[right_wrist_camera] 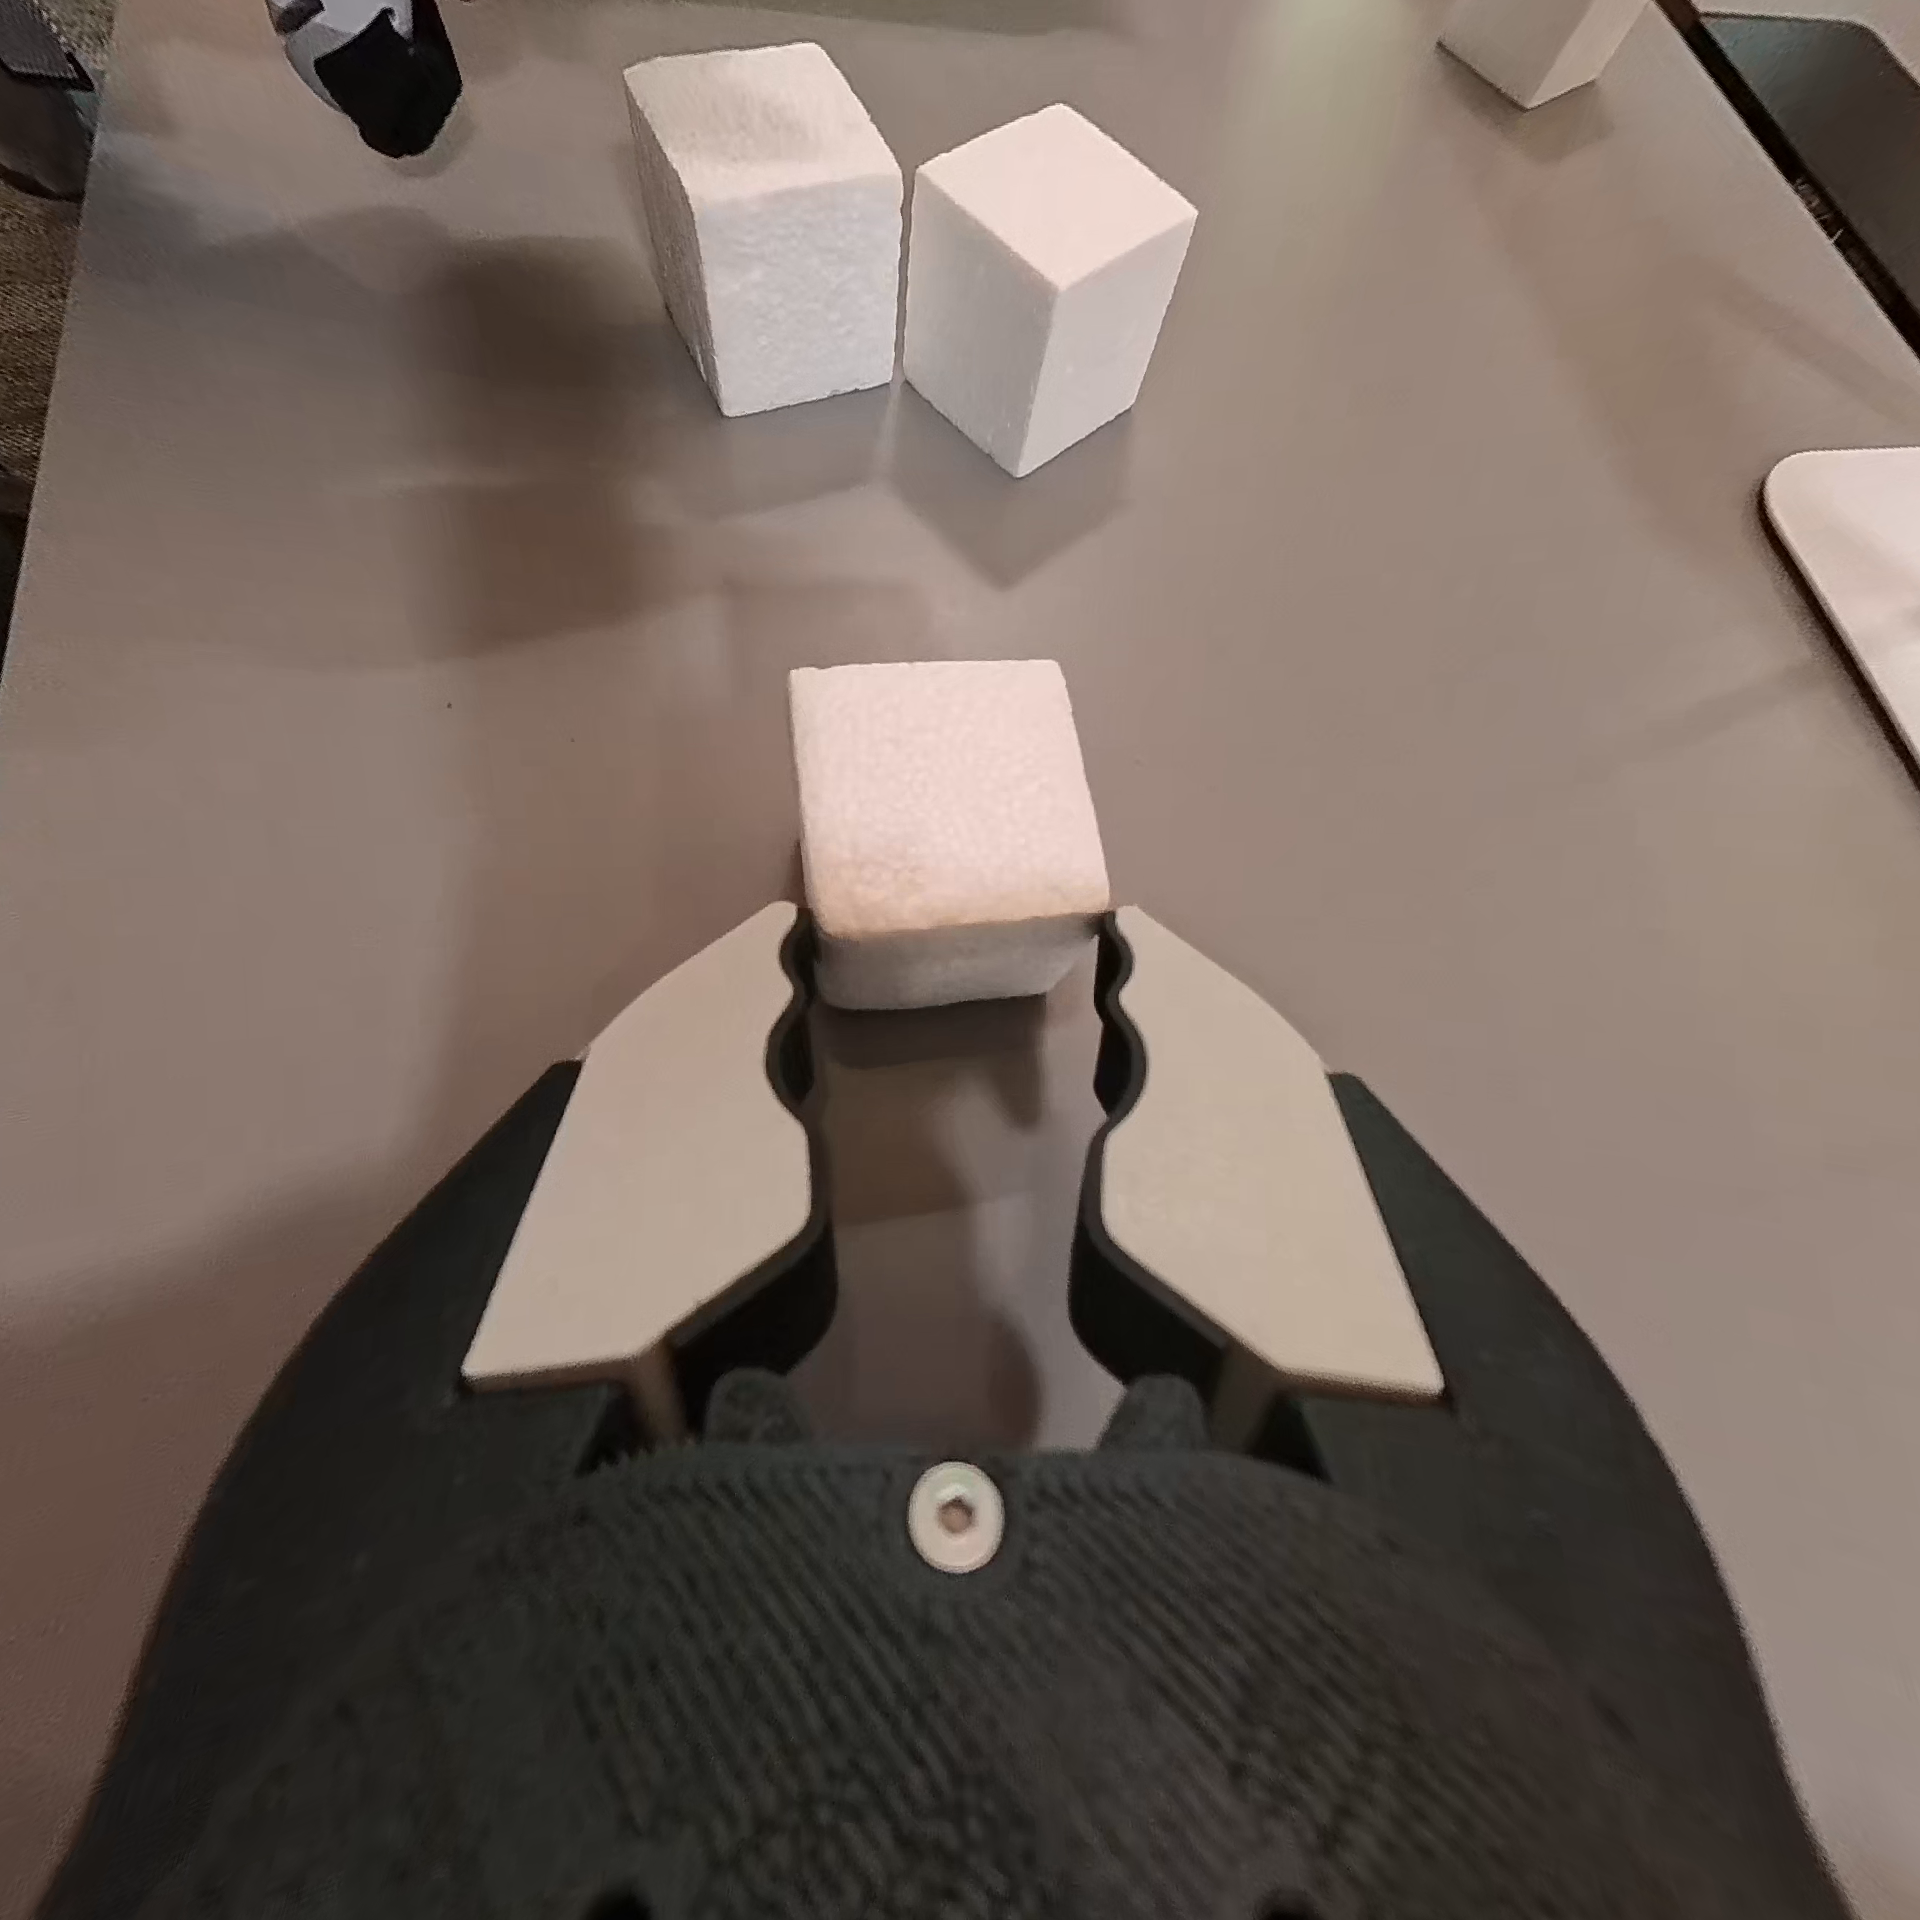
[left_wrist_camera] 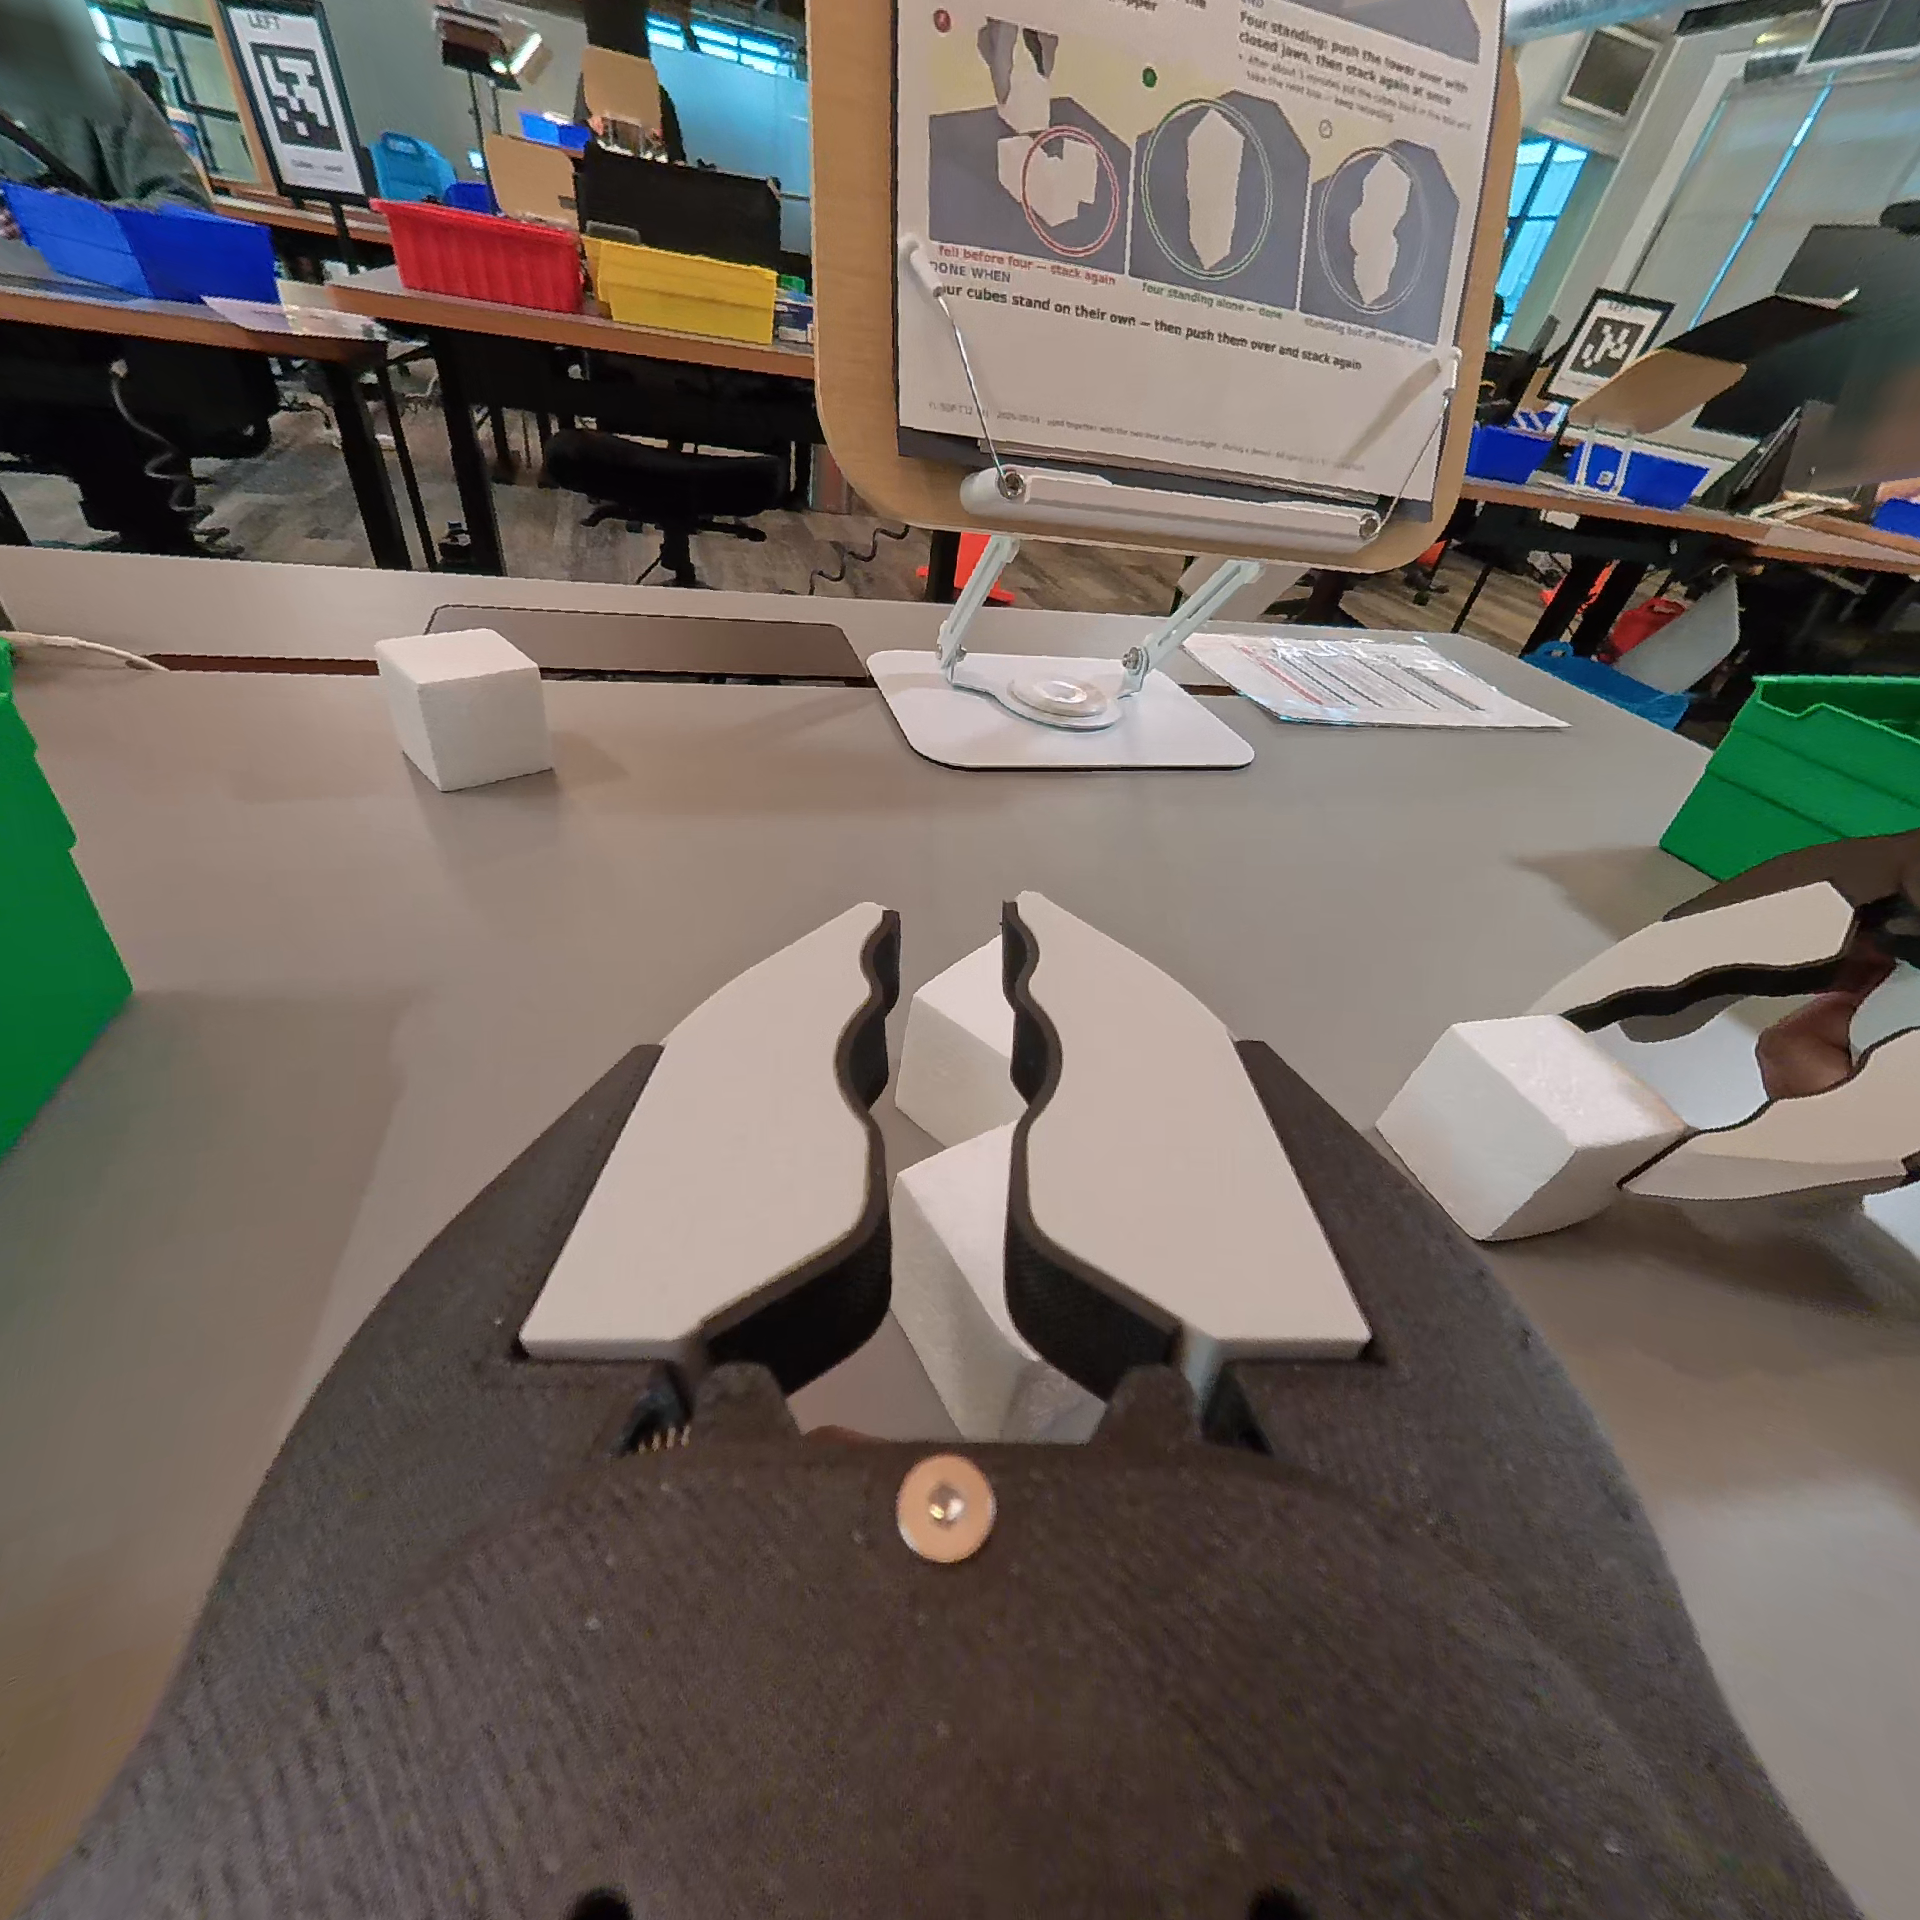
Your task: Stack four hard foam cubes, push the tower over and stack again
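My right gripper (right_wrist_camera: 951,920) is shut on a white foam cube (right_wrist_camera: 940,800). Its fingertips clamp the cube's near end, low over the grey table (right_wrist_camera: 416,727). The left wrist view shows this gripper (left_wrist_camera: 1600,1096) and cube (left_wrist_camera: 1507,1132) at the right. My left gripper (left_wrist_camera: 951,914) is empty, its jaws nearly together with a narrow gap. It hovers above two more foam cubes (left_wrist_camera: 951,1049) (left_wrist_camera: 951,1278), seen through the gap. These two stand side by side in the right wrist view (right_wrist_camera: 769,229) (right_wrist_camera: 1049,281). Another cube (left_wrist_camera: 462,707) sits at the far left.
A document stand with a white base (left_wrist_camera: 1070,717) holds a printed sheet at the table's back. Green bins stand at the right (left_wrist_camera: 1808,779) and left (left_wrist_camera: 42,935) edges. A laminated sheet (left_wrist_camera: 1371,681) lies behind the right bin. The stand's base (right_wrist_camera: 1860,582) shows at the right. My right fingertips sit around 25 cm from my left ones.
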Demonstrator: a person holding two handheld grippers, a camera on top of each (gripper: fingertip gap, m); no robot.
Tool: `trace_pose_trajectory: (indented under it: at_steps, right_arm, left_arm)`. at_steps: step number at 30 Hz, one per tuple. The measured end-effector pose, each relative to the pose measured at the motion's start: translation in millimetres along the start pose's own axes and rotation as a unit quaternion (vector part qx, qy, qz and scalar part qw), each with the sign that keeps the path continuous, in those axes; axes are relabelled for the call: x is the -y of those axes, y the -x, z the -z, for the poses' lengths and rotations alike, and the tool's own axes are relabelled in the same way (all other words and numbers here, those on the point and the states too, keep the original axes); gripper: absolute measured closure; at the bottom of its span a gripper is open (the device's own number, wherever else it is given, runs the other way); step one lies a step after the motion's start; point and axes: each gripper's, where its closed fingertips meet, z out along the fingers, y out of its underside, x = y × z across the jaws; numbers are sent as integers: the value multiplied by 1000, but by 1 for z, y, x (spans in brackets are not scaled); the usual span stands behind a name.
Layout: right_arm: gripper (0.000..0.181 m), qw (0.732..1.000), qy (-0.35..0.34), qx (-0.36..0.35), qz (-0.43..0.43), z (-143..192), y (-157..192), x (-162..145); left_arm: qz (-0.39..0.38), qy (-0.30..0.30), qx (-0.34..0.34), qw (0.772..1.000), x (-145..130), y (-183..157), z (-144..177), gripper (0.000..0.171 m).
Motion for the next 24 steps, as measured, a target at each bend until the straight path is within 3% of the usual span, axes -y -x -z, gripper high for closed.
trace_pose_trajectory:
  at_steps: [24]
  right_arm:
    - [128,1000,4,-30,-5,2,-5,-2]
  left_arm:
    - [-4,6,-1,1000,-2,-1,-1,153]
